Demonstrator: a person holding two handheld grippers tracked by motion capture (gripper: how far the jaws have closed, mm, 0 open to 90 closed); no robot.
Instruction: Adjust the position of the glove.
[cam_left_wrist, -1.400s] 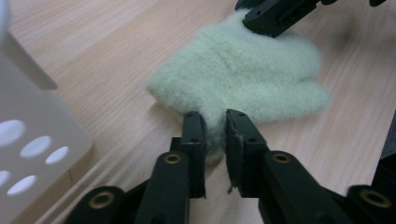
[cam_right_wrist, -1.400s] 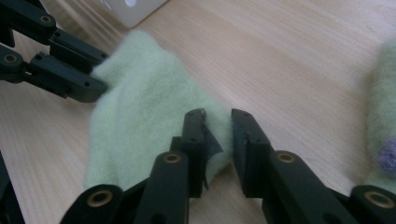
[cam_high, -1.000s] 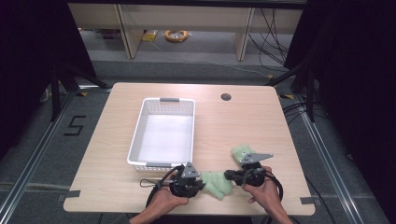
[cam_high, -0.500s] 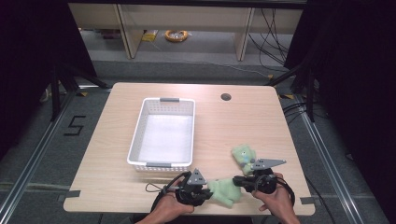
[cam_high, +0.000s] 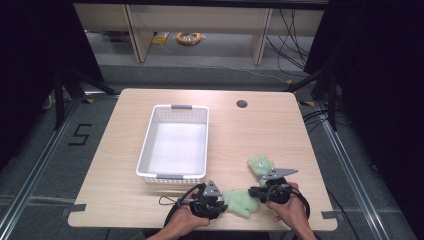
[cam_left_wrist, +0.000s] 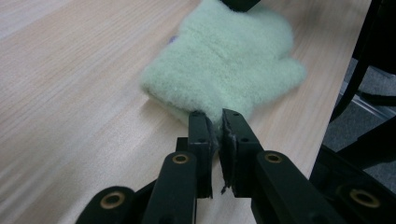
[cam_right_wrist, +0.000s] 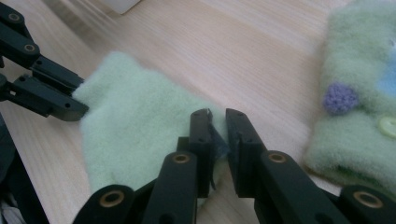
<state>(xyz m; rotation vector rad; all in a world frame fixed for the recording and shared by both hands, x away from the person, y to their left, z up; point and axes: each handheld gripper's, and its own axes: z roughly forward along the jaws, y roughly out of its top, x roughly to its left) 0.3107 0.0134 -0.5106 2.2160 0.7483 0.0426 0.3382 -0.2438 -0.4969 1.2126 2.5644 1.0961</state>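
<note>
On the worktop (cam_high: 150, 200), both mittens lie outside the empty basket (cam_high: 175, 145) at 12 o'clock. The left gripper (cam_left_wrist: 213, 122) and right gripper (cam_right_wrist: 217, 122) each pinch 1 mitten (cam_high: 241, 202); the other mitten (cam_high: 260, 164) waits.

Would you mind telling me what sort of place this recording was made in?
Probably a lab recording bay: a pale wooden table ringed by black curtains, floor rails, and loose cables.

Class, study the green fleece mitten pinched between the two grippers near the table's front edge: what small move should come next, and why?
Probably lift it a little off the table. The left gripper and the right gripper each pinch an edge of the mitten, which lies flat, with the white basket open just behind.
</note>
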